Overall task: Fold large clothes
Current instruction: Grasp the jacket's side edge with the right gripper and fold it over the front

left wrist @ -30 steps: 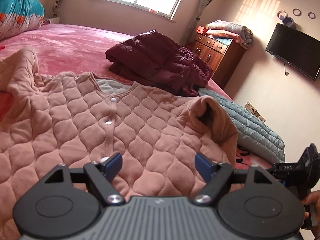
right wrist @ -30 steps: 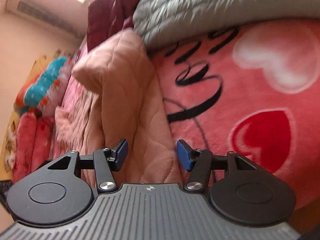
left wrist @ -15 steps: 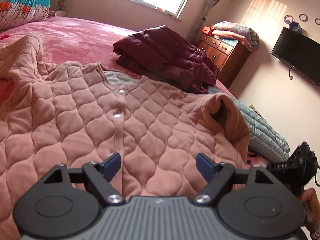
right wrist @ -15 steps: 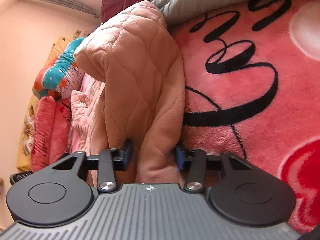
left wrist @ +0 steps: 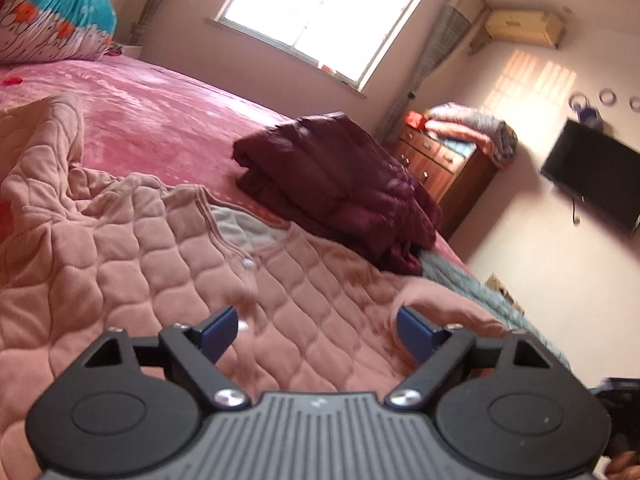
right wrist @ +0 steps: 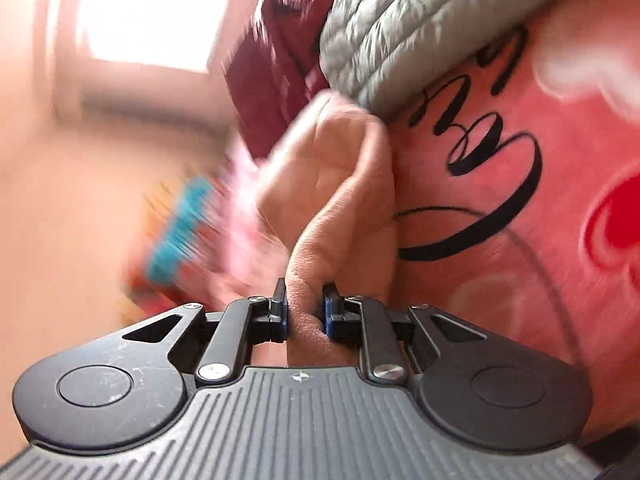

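A pink quilted top (left wrist: 132, 264) lies spread, front up, across a pink bed (left wrist: 160, 108), its snap placket running toward the grey-lined neckline. The left gripper (left wrist: 316, 330) hovers just over the top's lower front, its blue pads wide apart and opening further, with cloth beneath them but nothing pinched. The right gripper (right wrist: 305, 312) is closing on a bunched fold of the top (right wrist: 332, 200), the pads pressing the fabric from both sides; this view is smeared by motion, so which part of the garment it is cannot be told, though it looks like a sleeve end. Beyond the top's neckline a folded maroon jacket (left wrist: 336, 188) rests on the bed, and a grey quilt (left wrist: 472, 292) lies beside the top's right edge, touching it. A blanket (right wrist: 520, 200) printed with black script and red hearts shows just beside the gripped fold. Past the jacket stand a wooden dresser (left wrist: 444, 172) stacked with bedding, a window (left wrist: 324, 16) and a wall-mounted television (left wrist: 592, 180).
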Tool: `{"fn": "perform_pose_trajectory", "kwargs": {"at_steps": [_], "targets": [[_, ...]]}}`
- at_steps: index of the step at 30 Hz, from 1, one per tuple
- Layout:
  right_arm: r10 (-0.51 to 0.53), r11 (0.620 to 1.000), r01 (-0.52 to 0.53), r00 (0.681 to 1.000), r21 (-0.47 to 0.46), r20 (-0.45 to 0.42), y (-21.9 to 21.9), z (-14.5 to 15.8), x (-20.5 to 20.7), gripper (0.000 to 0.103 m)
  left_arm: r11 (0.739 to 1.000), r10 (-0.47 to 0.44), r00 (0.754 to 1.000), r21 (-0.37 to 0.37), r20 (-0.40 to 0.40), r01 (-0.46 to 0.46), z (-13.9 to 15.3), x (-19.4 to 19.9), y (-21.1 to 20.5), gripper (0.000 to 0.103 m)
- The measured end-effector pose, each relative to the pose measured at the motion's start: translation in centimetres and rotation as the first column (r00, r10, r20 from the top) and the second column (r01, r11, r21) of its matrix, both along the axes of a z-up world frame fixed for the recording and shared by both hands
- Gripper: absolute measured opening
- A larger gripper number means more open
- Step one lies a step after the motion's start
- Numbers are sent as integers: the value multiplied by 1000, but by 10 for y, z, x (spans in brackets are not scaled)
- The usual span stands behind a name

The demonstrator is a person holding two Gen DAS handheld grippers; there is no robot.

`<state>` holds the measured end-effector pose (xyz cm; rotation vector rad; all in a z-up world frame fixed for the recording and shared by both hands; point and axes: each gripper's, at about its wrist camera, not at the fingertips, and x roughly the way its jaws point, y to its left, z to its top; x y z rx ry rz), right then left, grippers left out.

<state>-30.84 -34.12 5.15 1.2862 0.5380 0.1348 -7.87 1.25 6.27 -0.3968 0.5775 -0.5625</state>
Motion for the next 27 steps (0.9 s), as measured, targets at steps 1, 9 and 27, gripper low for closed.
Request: {"fn": "perform_pose_trajectory", "kwargs": {"at_steps": [1, 9, 27], "targets": [[-23, 999, 23, 999, 36, 26, -7, 5, -7, 20, 1000, 4, 1000, -8, -2, -4, -1, 4, 3, 86], [-90, 994, 77, 976, 73, 196, -6, 87, 13, 20, 994, 24, 1000, -112, 20, -21, -4, 34, 37, 88], [338, 934, -326, 939, -145, 70, 157, 120, 296, 24, 949, 226, 974, -226, -2, -221, 1, 73, 115, 90]]}}
